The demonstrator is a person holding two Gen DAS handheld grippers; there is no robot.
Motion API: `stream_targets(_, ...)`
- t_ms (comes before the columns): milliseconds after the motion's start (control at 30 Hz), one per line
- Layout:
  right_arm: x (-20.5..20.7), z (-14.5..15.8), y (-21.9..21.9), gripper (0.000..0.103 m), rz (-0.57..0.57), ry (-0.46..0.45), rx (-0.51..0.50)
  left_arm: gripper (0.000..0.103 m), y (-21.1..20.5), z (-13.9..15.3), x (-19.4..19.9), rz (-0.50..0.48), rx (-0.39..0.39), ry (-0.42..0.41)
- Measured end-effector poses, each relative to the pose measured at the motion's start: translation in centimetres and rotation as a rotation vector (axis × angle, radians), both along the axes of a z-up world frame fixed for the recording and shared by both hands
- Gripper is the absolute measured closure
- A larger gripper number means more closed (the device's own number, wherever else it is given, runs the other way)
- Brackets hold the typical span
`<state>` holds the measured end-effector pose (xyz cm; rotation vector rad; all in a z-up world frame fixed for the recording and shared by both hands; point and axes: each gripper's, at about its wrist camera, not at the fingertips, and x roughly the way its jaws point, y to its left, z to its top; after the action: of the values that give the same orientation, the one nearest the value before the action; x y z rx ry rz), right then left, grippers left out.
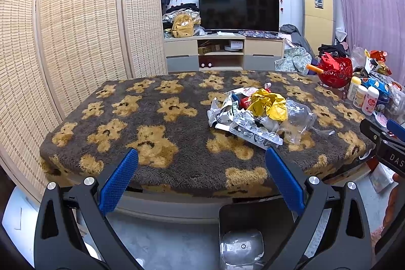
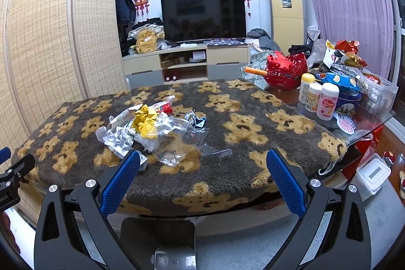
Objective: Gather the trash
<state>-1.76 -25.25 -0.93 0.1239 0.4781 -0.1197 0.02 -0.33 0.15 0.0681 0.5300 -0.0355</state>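
A pile of trash (image 1: 258, 113) lies on the bear-patterned blanket (image 1: 157, 133) covering the table: a crumpled yellow paper (image 1: 269, 103), silver foil wrappers (image 1: 243, 128), clear plastic bags (image 1: 298, 123) and a red packet (image 1: 246, 100). The pile also shows in the right wrist view (image 2: 154, 128), with the yellow paper (image 2: 145, 122) on top. A dark trash bin (image 1: 243, 237) stands on the floor below the table's near edge; it shows in the right wrist view too (image 2: 164, 242). My left gripper (image 1: 201, 161) is open and empty, in front of the table edge. My right gripper (image 2: 202, 163) is open and empty, beside the pile.
At the table's right end stand a red basket (image 2: 286, 72), bottles (image 2: 319, 98), snack bags (image 2: 339, 80) and a pink hairbrush (image 2: 345, 123). A woven screen (image 1: 76, 29) stands at the left. A TV (image 1: 239, 8) on a cabinet is behind. A white box (image 2: 373, 172) sits on the floor.
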Motion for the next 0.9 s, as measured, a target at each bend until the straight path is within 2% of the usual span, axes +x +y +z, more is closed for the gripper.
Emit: stream_targets(900, 0.19, -0.31, 0.01, 0.003, -0.001, 0.01, 0.014, 0.008, -0.05, -0.13, 0.07, -0.003, 0.0, 0.003)
